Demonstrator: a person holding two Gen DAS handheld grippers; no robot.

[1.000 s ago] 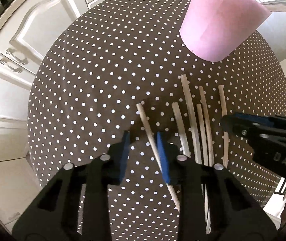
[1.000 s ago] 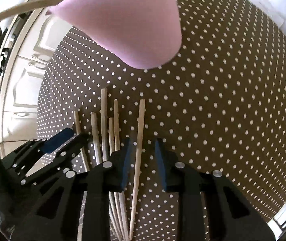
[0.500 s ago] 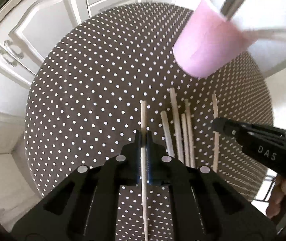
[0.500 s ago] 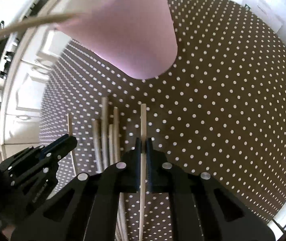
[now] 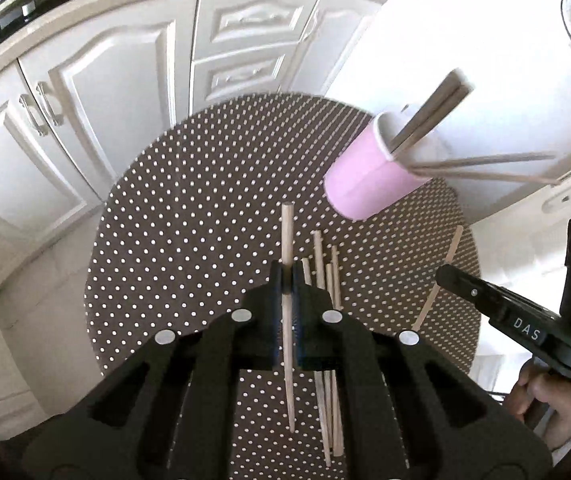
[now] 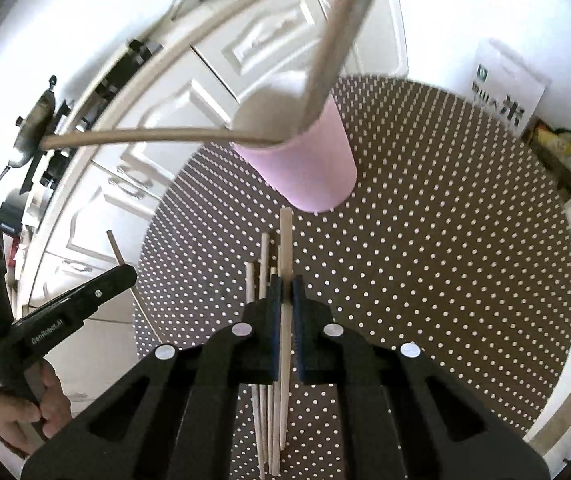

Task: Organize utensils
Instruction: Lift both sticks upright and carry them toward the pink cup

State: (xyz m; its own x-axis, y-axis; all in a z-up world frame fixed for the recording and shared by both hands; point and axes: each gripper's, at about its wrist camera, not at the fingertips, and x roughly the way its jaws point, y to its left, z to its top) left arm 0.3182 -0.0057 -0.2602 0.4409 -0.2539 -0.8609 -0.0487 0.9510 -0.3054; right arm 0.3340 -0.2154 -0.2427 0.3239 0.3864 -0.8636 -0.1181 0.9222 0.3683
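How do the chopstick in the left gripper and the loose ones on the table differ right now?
The held chopstick is clamped in the shut left gripper and lifted off the table; the loose chopsticks lie flat on it, ungripped. It is alone; they lie bunched side by side. All are pale wood.

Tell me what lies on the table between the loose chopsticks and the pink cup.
Nothing: only bare dotted cloth separates the loose chopsticks from the pink cup, clearest in the left wrist view.

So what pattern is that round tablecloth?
Dark brown tablecloth with small white polka dots, clearest in the right wrist view.
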